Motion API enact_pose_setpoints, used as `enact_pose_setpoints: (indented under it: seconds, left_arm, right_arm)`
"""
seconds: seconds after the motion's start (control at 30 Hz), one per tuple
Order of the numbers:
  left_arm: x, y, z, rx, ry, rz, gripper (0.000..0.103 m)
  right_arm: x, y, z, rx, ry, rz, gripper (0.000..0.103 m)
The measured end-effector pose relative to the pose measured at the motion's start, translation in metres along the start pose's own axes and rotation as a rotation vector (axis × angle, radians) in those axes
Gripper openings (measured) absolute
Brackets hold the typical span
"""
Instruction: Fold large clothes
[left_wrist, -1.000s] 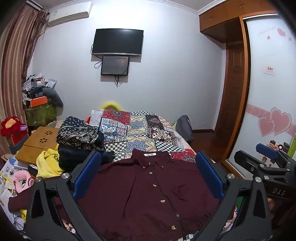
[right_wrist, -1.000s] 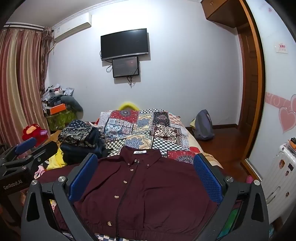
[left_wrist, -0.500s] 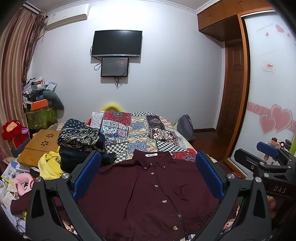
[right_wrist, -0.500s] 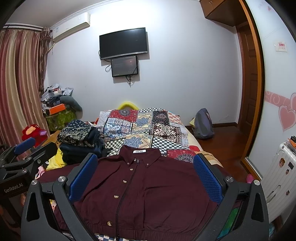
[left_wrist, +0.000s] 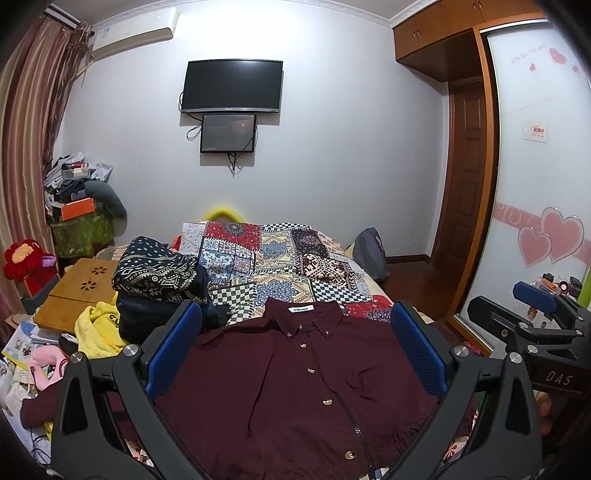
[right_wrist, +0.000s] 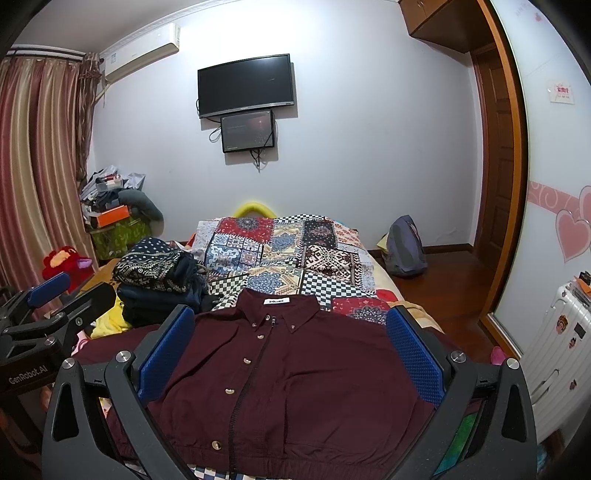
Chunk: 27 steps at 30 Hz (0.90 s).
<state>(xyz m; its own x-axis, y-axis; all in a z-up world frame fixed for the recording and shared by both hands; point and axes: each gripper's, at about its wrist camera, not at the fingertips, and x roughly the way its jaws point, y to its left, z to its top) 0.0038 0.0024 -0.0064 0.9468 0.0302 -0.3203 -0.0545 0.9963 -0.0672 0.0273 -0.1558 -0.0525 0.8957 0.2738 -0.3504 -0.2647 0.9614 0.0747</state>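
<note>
Basically, maroon shirt lay flat, soft & light — best pinched at shoulders; both grippers gaped wide, empty.

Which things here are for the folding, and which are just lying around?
For the folding:
shirt, spread flat on the bed
left claw, open
right claw, open

Just lying around:
clothes pile
backpack
TV
red toy
suitcase
</note>
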Motion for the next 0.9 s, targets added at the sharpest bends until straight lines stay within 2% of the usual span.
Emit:
enact_pose_setpoints:
  seconds: [0.9]
  left_arm:
    - [0.005, 0.01, -0.001, -0.02, 0.007, 0.015, 0.103]
  right_arm:
    - [0.005, -0.005, 0.002, -0.001, 0.018, 0.002, 0.103]
